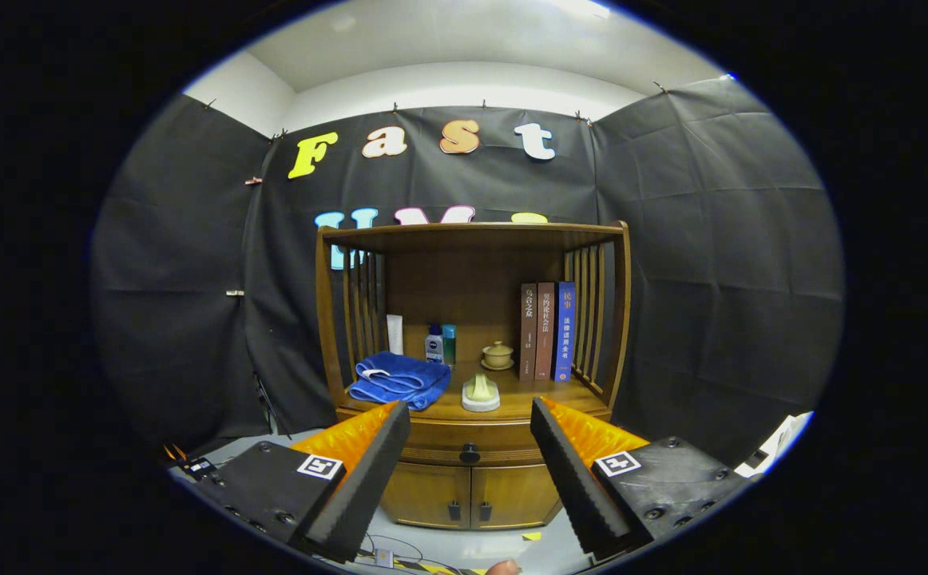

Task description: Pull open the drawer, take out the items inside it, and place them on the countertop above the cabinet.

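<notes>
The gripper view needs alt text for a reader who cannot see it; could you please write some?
The gripper has its fingers open and apart, aimed at the knob of a closed drawer in a wooden cabinet. Its countertop holds a folded blue towel, bottles, a small teapot and three books.

Gripper fingers standing wide apart, covering both ends of the drawer front; only its middle with the knob is showing. Drawer is sitting closed, hiding its contents. White tube is partly blocked by side slats. Small bottles are too small to identify.
</notes>
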`<state>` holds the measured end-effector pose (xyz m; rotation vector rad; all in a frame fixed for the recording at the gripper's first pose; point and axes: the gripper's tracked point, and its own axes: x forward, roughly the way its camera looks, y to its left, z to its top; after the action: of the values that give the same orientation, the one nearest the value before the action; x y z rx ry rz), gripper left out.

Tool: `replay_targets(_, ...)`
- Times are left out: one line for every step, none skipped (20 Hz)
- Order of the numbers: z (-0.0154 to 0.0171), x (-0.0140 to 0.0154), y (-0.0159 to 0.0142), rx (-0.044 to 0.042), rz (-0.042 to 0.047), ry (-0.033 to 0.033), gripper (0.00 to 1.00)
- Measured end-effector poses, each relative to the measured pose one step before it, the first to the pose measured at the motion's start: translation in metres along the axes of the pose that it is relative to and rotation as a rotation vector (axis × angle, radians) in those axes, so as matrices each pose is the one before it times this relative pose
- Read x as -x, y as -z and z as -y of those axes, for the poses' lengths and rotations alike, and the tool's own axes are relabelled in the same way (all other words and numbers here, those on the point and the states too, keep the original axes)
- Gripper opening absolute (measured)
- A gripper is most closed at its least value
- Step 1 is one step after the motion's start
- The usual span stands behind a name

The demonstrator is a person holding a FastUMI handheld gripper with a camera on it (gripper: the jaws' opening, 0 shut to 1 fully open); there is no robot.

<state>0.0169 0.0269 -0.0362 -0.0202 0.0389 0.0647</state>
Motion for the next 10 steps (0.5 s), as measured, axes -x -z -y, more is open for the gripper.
replay_targets(-0.00089, -0.00040, 0.00064, -0.00278, -0.00008, -0.00011, 0.99)
replay_targets(-0.00144, -0.00015, 0.00156, -0.00322, -0.00261, -0.00345, 0.99)
replay_targets(-0.00108, 0.00011, 0.00279, -0.00433, -0.00753, -0.00170, 0.99)
replay_targets(0.00007, -0.00043, 0.00229, -0.00359, -0.00630, -0.00419, 0.99)
replay_targets(-0.00045, -0.00050, 0.00091, -0.00377, -0.00249, -0.00120, 0.99)
replay_targets(0.00050, 0.00065, -0.00104, -0.00152, 0.00197, 0.00043, 0.99)
replay_targets(0.00050, -0.00065, -0.00079, -0.00078, 0.00395, 0.00063, 0.99)
replay_targets(0.00064, -0.00028, 0.00014, -0.00184, -0.00011, -0.00045, 0.99)
replay_targets(-0.00016, 0.00088, -0.00014, -0.00355, -0.00077, -0.00114, 0.99)
replay_targets(0.00069, -0.00046, 0.00044, -0.00290, -0.00155, 0.00058, 0.99)
